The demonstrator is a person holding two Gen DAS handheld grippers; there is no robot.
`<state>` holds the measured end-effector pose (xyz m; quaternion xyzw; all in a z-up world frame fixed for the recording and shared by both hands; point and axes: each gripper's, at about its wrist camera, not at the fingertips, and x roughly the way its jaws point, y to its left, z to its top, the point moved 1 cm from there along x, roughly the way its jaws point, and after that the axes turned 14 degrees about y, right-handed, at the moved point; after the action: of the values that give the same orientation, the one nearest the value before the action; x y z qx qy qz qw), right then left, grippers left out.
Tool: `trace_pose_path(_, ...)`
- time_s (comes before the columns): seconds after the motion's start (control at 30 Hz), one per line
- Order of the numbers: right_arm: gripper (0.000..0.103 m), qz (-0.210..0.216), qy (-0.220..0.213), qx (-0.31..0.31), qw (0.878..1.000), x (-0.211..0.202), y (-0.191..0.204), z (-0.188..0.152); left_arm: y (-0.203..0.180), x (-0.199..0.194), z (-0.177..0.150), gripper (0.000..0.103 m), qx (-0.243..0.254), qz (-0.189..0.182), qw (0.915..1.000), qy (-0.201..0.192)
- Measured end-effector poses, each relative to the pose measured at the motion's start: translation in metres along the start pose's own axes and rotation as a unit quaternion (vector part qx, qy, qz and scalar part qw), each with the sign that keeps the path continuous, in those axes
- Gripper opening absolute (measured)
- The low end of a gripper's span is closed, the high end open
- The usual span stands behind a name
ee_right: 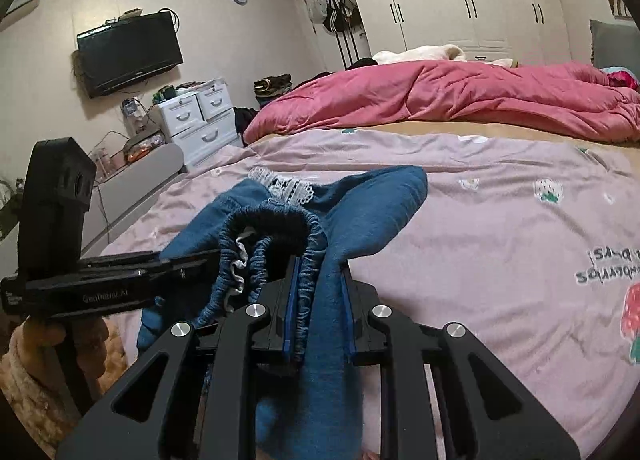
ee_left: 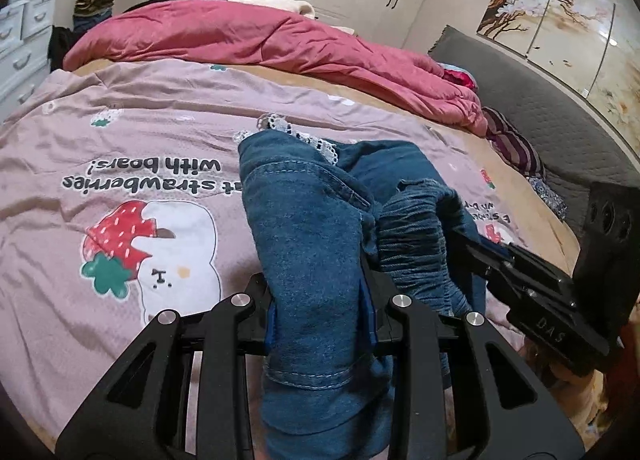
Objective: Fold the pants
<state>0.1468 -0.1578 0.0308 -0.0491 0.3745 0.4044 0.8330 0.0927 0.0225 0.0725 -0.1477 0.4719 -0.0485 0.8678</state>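
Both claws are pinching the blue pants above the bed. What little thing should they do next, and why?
Probably pull the two claws gently apart. The left claw and the right claw each clamp the blue pants near the stretchy waistband, close together, so the cloth hangs bunched over the pink bedsheet. Spreading should flatten the pants, ready for folding.

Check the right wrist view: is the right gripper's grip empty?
No. The right gripper is shut on the blue denim pants, with the elastic waistband bunched between its fingers.
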Motion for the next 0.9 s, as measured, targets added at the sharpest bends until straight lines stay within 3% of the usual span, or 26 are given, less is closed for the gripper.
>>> trace_pose_path(0.37, 0.017, -0.02, 0.027, 0.014, 0.999, 0.044, -0.025, 0.028, 0.017, 0.047, 0.028, 0.023, -0.007, 0.016, 0.9996, 0.023)
trace_pose_path(0.7, 0.017, -0.032, 0.062, 0.038, 0.997, 0.078, -0.05, 0.021, 0.031, 0.079, 0.03, 0.023, -0.018, 0.022, 0.9985, 0.046)
trace_pose_path(0.9, 0.017, -0.044, 0.085, 0.058, 0.994, 0.091, -0.062, 0.009, 0.044, 0.09, 0.025, 0.029, -0.032, 0.028, 0.9974, 0.058)
